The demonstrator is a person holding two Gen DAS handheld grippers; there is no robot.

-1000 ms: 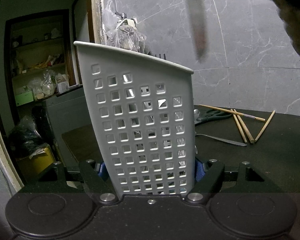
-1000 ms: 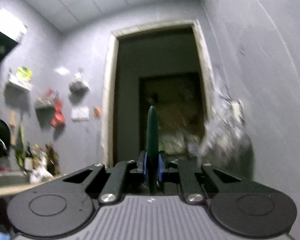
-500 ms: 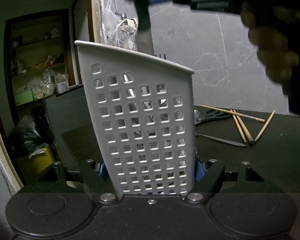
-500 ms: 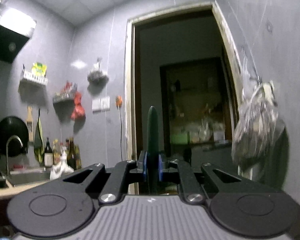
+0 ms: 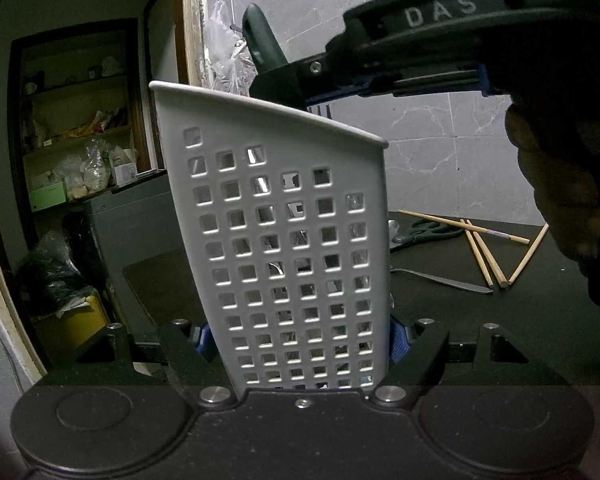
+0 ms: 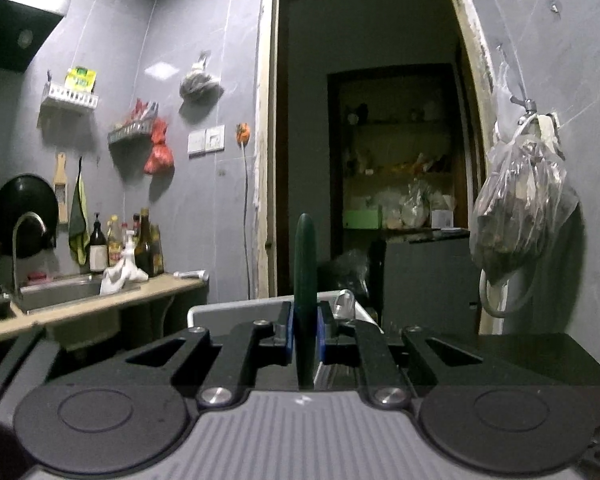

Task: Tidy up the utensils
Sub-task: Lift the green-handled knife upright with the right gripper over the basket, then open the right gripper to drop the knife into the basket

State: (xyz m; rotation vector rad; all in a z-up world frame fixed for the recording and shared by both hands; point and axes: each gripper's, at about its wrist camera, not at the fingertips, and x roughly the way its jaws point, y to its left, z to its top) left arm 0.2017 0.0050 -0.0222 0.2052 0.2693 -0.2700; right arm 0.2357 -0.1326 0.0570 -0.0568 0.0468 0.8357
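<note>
Grey tiled kitchen wall and dark doorway behind; black bench [image 5: 520,340] below. Left gripper [image 5: 300,336] clenched on white perforated utensil holder [image 5: 284,240], standing upright, rim sloping down to the right. Right gripper [image 6: 304,330] clamped on dark green handle [image 6: 304,264] of an utensil, long axis vertical, handle end up, lower end dipping behind holder's rim directly beneath. Beyond and right of left gripper: chopsticks [image 5: 484,252], scissors [image 5: 428,232], spoon [image 5: 440,280] lying flat.
</note>
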